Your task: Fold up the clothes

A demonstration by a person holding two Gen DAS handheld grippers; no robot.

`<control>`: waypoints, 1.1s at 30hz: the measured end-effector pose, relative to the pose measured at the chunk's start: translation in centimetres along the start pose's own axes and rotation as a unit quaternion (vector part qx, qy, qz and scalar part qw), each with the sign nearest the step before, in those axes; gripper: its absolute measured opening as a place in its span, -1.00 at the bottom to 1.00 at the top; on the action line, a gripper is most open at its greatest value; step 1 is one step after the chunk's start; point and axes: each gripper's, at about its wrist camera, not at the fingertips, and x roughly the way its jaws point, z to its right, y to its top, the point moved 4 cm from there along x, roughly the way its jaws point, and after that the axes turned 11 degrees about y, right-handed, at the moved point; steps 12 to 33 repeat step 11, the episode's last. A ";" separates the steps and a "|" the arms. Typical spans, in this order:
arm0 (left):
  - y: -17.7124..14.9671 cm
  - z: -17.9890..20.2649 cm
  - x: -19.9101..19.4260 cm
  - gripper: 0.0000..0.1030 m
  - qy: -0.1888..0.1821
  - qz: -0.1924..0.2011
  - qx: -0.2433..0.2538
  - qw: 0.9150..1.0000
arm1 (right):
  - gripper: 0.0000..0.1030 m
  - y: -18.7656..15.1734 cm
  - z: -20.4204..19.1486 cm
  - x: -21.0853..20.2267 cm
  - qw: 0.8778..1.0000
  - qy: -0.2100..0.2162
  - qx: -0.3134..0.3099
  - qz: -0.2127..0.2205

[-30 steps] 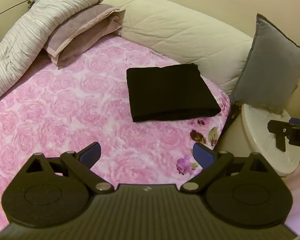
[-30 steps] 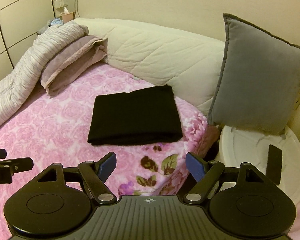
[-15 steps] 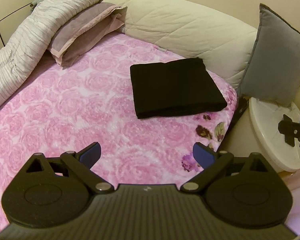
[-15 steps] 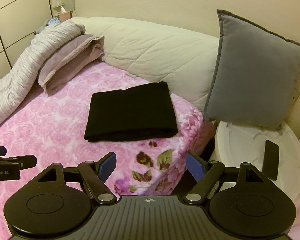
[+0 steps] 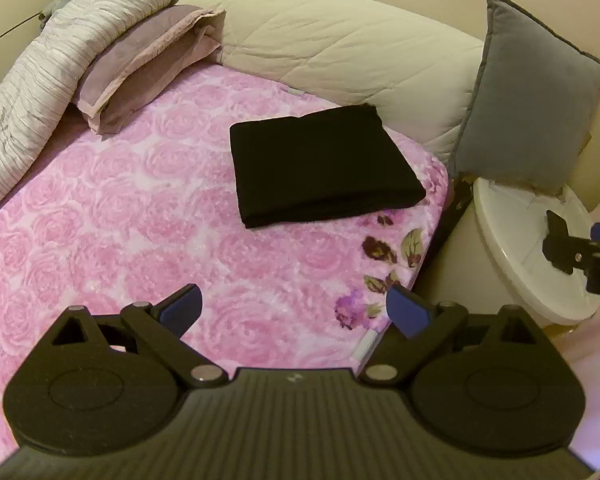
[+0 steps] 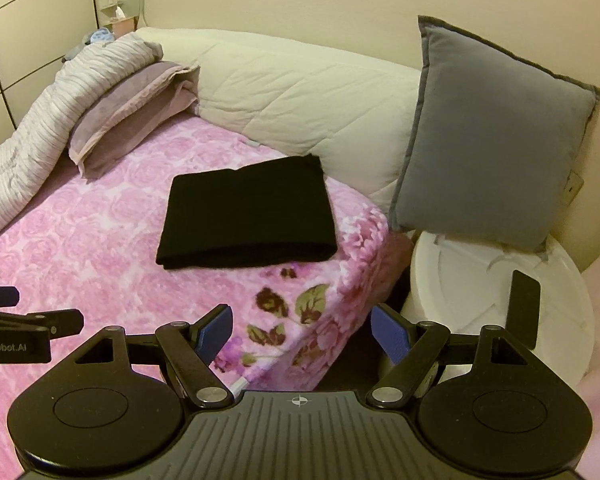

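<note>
Dim warm light; fisheye-bowed edges

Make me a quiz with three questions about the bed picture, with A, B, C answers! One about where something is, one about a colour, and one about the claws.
1. Where does the folded cloth lie?
A. on the pink blanket
B. on the white round table
C. on the grey cushion

2. What colour is the folded cloth?
A. white
B. black
C. green

3. How are the two claws?
A. both shut on the cloth
B. one open, one shut
C. both open and empty

Answers:
1 A: the cloth rests flat on the rose-patterned blanket near the bed's corner.
2 B: it is plain black.
3 C: the left claw and the right claw stand wide apart with nothing between them.
</note>
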 end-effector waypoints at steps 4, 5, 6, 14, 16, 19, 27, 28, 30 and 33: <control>0.6 0.9 0.0 0.89 0.010 0.000 -0.010 1.000 | 0.55 0.7 0.6 0.6 1.000 0.015 -0.014 -0.003; 0.7 1.1 0.0 0.89 0.014 -0.002 -0.013 1.000 | 0.55 0.9 0.8 0.8 1.000 0.020 -0.018 -0.004; 0.8 1.3 0.1 0.89 0.018 -0.005 -0.016 1.000 | 0.55 1.0 1.0 1.0 0.999 0.024 -0.022 -0.008; 0.8 2.3 -0.2 0.89 0.036 -0.005 -0.035 0.999 | 0.55 1.3 2.4 1.5 0.998 0.037 -0.036 -0.020; 0.8 2.3 -0.2 0.89 0.036 -0.005 -0.035 0.999 | 0.55 1.3 2.4 1.5 0.998 0.037 -0.036 -0.020; 0.8 2.3 -0.2 0.89 0.036 -0.005 -0.035 0.999 | 0.55 1.3 2.4 1.5 0.998 0.037 -0.036 -0.020; 0.8 2.3 -0.2 0.89 0.036 -0.005 -0.035 0.999 | 0.55 1.3 2.4 1.5 0.998 0.037 -0.036 -0.020; 0.8 2.3 -0.2 0.89 0.036 -0.005 -0.035 0.999 | 0.55 1.3 2.4 1.5 0.998 0.037 -0.036 -0.020; 0.8 2.3 -0.2 0.89 0.036 -0.005 -0.035 0.999 | 0.55 1.3 2.4 1.5 0.998 0.037 -0.036 -0.020; 0.8 2.3 -0.2 0.89 0.036 -0.005 -0.035 0.999 | 0.55 1.3 2.4 1.5 0.998 0.037 -0.036 -0.020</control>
